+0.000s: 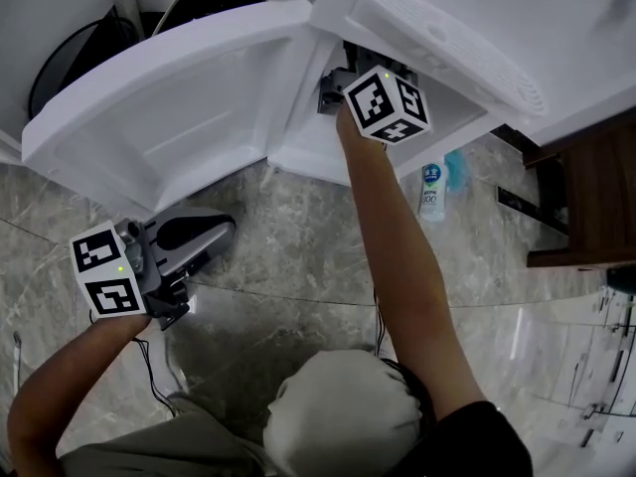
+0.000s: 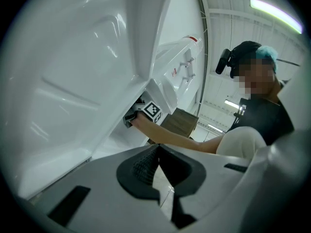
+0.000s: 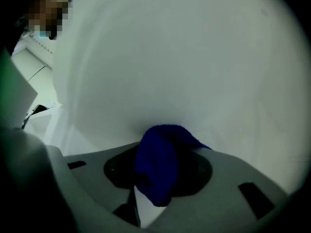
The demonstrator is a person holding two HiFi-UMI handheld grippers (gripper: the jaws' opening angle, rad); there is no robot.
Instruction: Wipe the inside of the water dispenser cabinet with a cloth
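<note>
Blue cloth (image 3: 155, 169) is pinched tight in the right gripper (image 3: 167, 147), whose two jaws are closed on it. The cloth is bunched up into a fat lump. Its long side runs along the jaws, from close to the camera out to the front. Its round end pokes out past the jaw tips and points at the white inside wall (image 3: 194, 57) of the water dispenser cabinet (image 1: 298, 157). The cloth is right up at that wall, but I cannot tell if it touches. In the head view the right arm (image 1: 397, 256) reaches forward and the right gripper goes into the open cabinet, so the cloth is hidden in there. The white door (image 1: 169, 117) is swung wide open to the left. The left gripper (image 2: 156, 148) is held low, near the grey stone floor (image 1: 298, 256), well apart from the cabinet opening. Its jaws are together at the tips, with nothing between them, and it points toward the open door. A small bottle (image 1: 431, 189) with a blue label stands on the floor just beside the cabinet, on the right. A dark wooden piece of furniture (image 1: 586, 197) stands further right.
</note>
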